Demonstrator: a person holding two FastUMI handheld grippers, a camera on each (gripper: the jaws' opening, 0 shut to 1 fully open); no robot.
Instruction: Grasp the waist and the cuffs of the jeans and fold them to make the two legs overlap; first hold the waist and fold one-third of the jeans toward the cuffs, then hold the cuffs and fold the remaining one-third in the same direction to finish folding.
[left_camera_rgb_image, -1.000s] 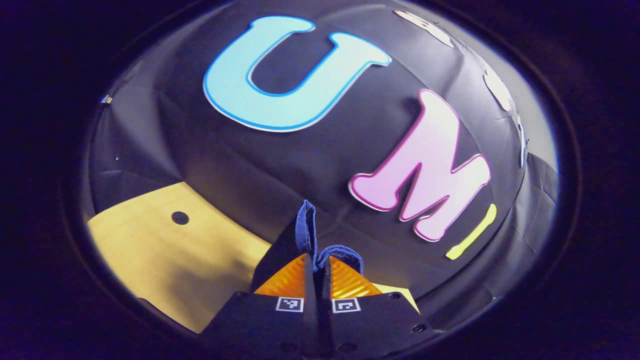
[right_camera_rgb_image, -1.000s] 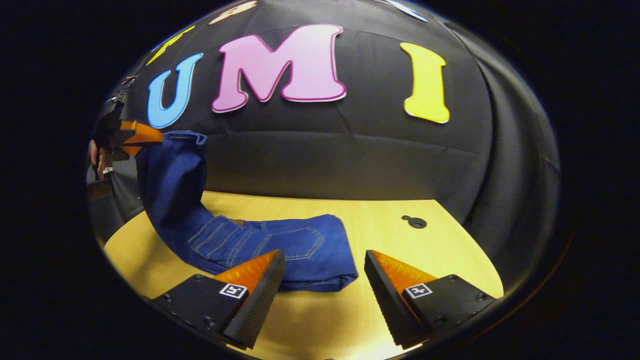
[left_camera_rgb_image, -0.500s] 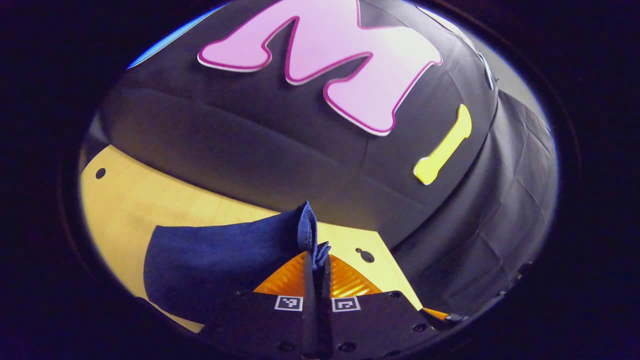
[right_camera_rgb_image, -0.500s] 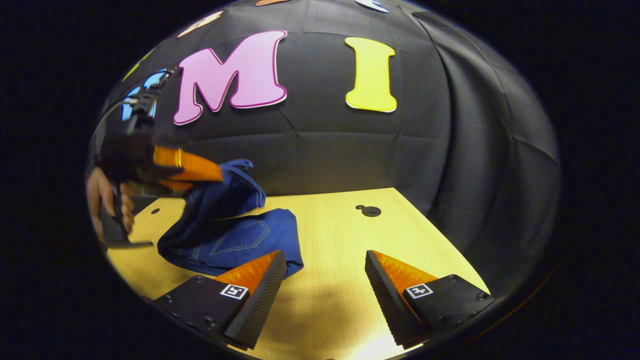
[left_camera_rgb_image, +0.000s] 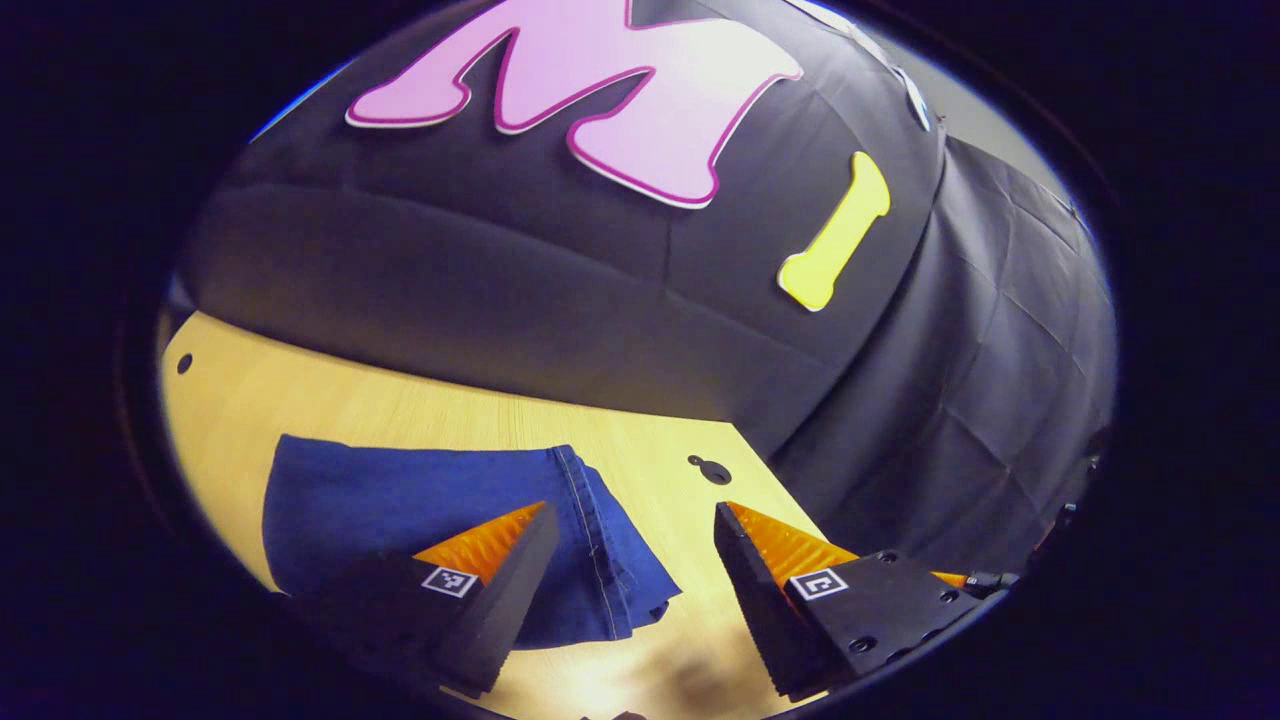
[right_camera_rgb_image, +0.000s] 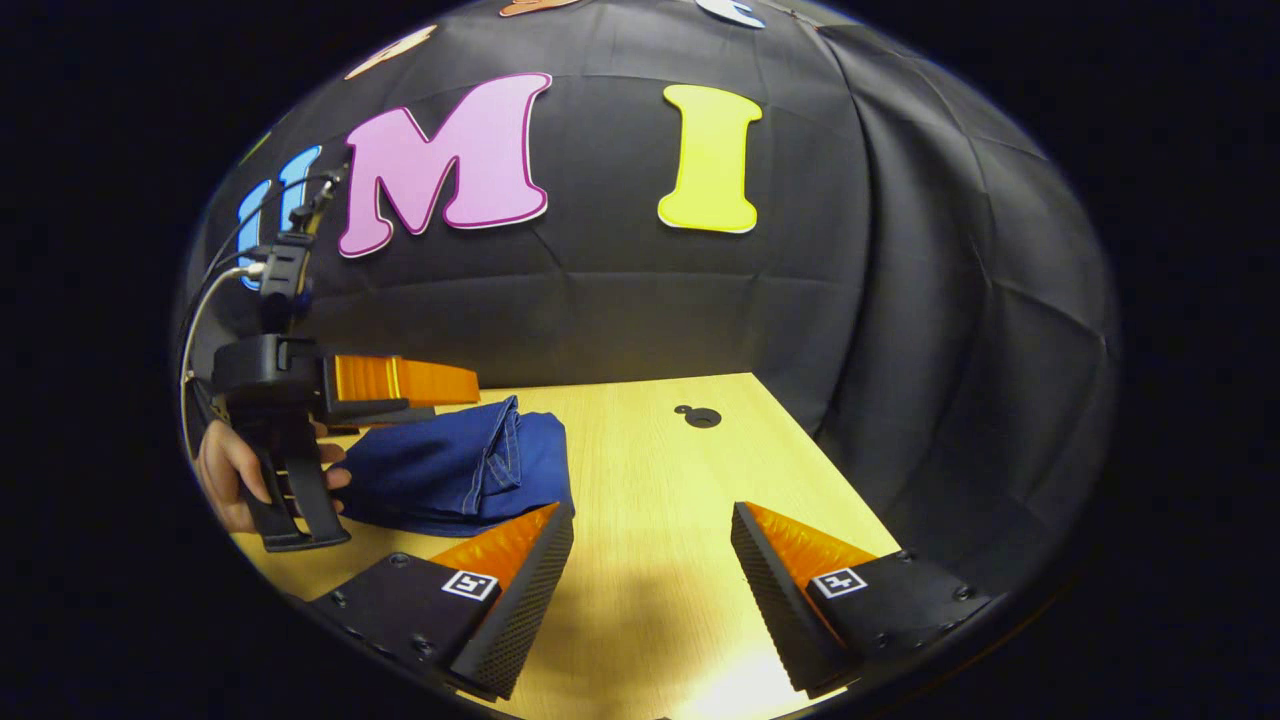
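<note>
We see the jeans (left_camera_rgb_image: 420, 500) lying folded into a compact blue bundle on the wooden table (left_camera_rgb_image: 330, 400), toward its left part in the right gripper view, with the hemmed cuff edge (left_camera_rgb_image: 590, 530) on top and stitched along its border. In the left gripper view our left gripper (left_camera_rgb_image: 630, 560) hangs just above the bundle with its fingers spread wide, nothing between them; one finger overlaps the denim in the picture, the other stands over bare wood. From the right gripper view we find that same gripper (right_camera_rgb_image: 400, 385) level over the cloth, a hand (right_camera_rgb_image: 225, 470) wrapped on its handle. Our right gripper (right_camera_rgb_image: 650, 560) is likewise spread apart and holds nothing, poised over bare table to the right of the jeans. The tabletop is smooth pale wood with a small round hole (right_camera_rgb_image: 697, 415) near the back edge, well apart from the bundle. Wide bare wood runs from the denim's right edge to the table's right edge, where the wrinkled black cloth wall (right_camera_rgb_image: 950, 300) drops. The denim looks thick, softly creased, with rounded fold edges
</note>
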